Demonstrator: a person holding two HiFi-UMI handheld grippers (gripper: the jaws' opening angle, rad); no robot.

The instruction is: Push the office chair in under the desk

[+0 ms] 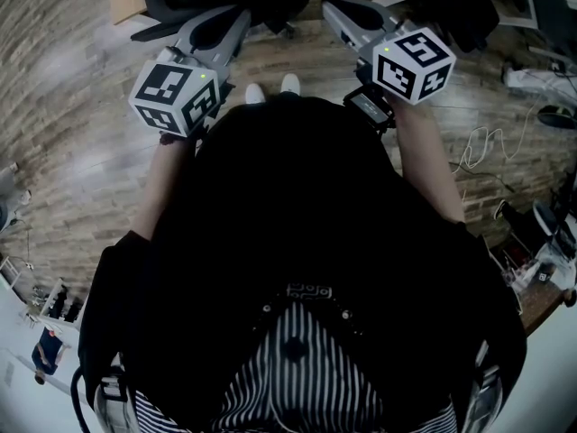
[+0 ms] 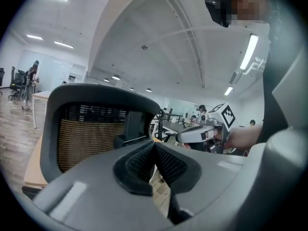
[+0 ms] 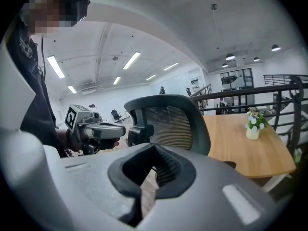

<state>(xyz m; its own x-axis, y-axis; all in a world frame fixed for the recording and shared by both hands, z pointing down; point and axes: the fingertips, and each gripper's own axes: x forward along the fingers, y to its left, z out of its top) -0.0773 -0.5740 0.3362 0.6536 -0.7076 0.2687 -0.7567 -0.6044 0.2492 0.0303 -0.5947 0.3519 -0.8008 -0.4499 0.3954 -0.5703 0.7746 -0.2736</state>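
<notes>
Nearby, left claw (image 2: 154,145) closed, right claw (image 3: 155,147) closed, one office chair (image 3: 169,125), one desk (image 3: 240,148)

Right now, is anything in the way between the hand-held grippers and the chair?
No, nothing I can see. The left hand-held gripper and the right hand-held gripper, both shut and empty, point at the chair with only air between. The desk stands behind the chair.

Grey mesh-backed office chair (image 3: 168,125) stands upright beside wooden desk (image 3: 243,149)
</notes>
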